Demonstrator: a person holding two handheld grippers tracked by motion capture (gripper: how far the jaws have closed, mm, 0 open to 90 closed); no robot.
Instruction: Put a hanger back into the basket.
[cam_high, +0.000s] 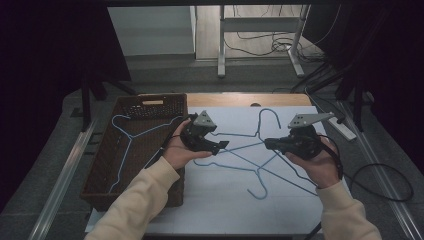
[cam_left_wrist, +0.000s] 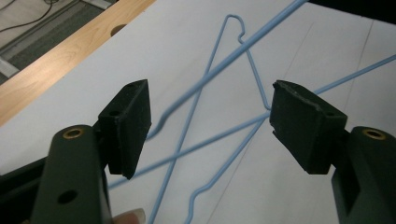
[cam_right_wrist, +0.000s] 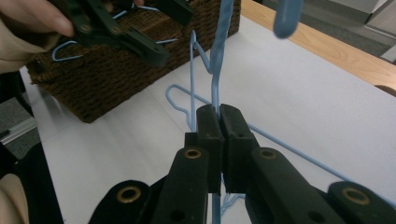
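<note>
Right gripper (cam_right_wrist: 218, 114) clamped tight on the wire of a blue hanger (cam_high: 235, 148) lifted over the white table sheet (cam_high: 280, 210), left gripper (cam_left_wrist: 210, 126) jaws wide apart holding nothing, another blue hanger (cam_high: 127, 137) in the wicker basket (cam_high: 100, 192) at left.

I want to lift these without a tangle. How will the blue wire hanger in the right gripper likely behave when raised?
The hanger is thin wire, so probably light and springy. The right gripper pinches one strand, so it may swing or pivot. It crosses a second hanger, so they could snag.
</note>
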